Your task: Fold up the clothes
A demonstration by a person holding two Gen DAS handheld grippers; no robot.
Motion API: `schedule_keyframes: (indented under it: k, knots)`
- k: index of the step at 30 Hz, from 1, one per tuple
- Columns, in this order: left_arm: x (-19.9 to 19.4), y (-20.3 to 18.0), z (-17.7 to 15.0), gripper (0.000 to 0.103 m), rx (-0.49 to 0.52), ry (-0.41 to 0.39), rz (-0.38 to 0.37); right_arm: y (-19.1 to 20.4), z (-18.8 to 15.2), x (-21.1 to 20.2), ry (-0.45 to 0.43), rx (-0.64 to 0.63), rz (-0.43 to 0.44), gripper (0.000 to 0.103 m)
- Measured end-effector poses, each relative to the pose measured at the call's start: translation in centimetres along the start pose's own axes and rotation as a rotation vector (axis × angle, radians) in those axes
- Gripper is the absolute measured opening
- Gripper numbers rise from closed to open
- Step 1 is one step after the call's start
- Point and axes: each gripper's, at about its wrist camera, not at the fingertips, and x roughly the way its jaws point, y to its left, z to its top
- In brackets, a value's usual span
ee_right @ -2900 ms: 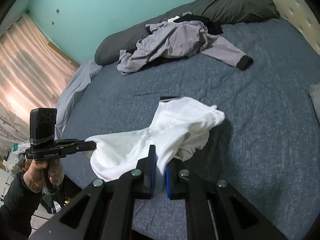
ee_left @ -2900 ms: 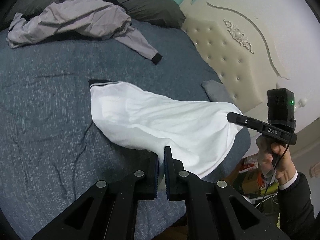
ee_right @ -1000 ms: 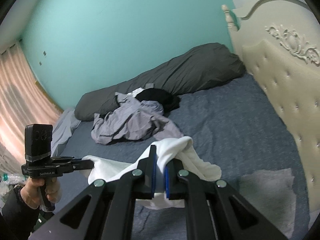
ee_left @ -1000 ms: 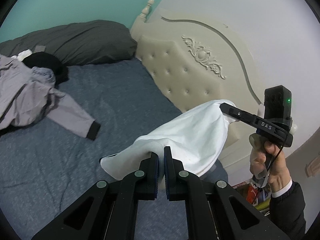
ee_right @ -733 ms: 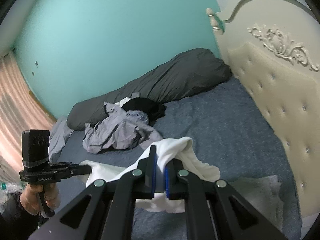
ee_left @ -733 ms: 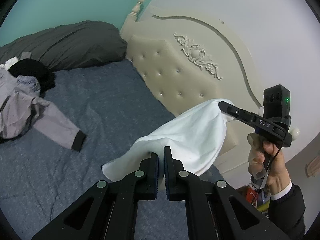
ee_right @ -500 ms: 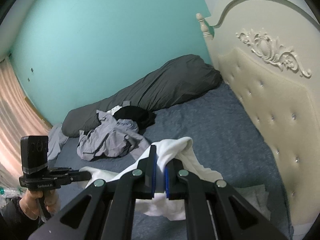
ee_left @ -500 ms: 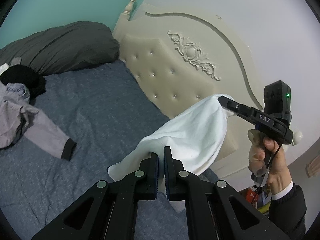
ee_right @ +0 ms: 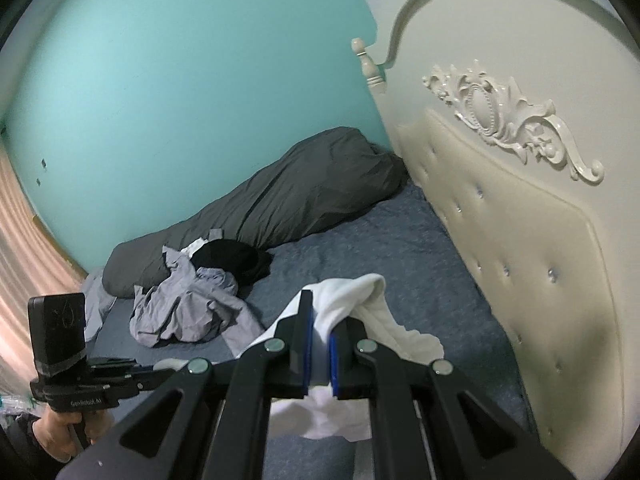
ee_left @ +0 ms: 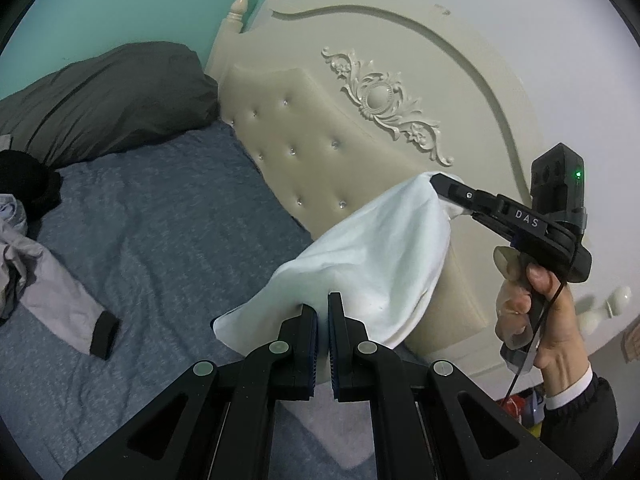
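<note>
A white garment (ee_left: 372, 252) hangs in the air above the blue-grey bed (ee_left: 160, 220), stretched between both grippers. My left gripper (ee_left: 322, 308) is shut on its lower edge, at the bottom of the left wrist view. In that same view my right gripper (ee_left: 438, 182) pinches the upper corner, held by a hand (ee_left: 528, 312) in front of the headboard. From the right wrist, my right gripper (ee_right: 320, 320) is shut on a bunched fold of the white garment (ee_right: 352, 292), which droops below the fingers. My left gripper (ee_right: 160, 368) shows at lower left, its tips hidden.
A crumpled grey jacket (ee_right: 188, 308) and a black garment (ee_right: 232, 260) lie mid-bed, before a long dark grey pillow (ee_right: 300, 200). The cream tufted headboard (ee_right: 500, 240) rises on the right. A grey cloth (ee_left: 340, 432) lies on the bed under the left gripper.
Both grippers have lifted the white garment off the bed and swung toward the headboard. It now hangs free between them instead of lying spread on the sheet.
</note>
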Motion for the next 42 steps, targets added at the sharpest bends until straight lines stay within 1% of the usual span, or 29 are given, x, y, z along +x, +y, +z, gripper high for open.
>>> schedule_keyframes:
  k: [6,11,15,17,20,28,32,36,42]
  knots:
    - [3.5,0.4,1.6,0.005,-0.005,0.006,0.02,-3.0,1.3,2.0,-0.007,0.003,-0.03,0.006]
    - [5.2,0.0,2.8,0.005,0.012,0.002,0.041,-4.7,2.0,3.2,-0.013,0.005,-0.061,0.006]
    - [6.5,-0.5,2.4,0.005,0.027,0.017,0.038,-5.9,1.6,3.9,-0.003,-0.002,-0.081,0.006]
    - [7.2,-0.8,1.5,0.005,0.019,0.034,0.022,-6.6,0.9,4.2,0.009,0.005,-0.083,0.006]
    - [7.9,-1.4,-0.1,0.005,0.028,0.064,0.006,-7.7,-1.4,3.7,0.045,0.013,-0.087,0.006]
    - [9.0,-3.0,-6.2,0.005,-0.007,0.132,-0.028,-10.2,-7.8,1.6,0.153,0.019,-0.113,0.006]
    - [8.8,-4.1,-8.9,0.005,-0.026,0.147,-0.039,-10.9,-10.4,-0.4,0.182,0.036,-0.122,0.006]
    - [8.4,-5.0,-11.1,0.005,-0.03,0.16,-0.038,-11.5,-12.4,-2.3,0.192,0.056,-0.121,0.006]
    - [8.9,-6.0,-14.9,0.005,-0.057,0.197,-0.046,-12.5,-15.6,-3.9,0.222,0.088,-0.126,0.006]
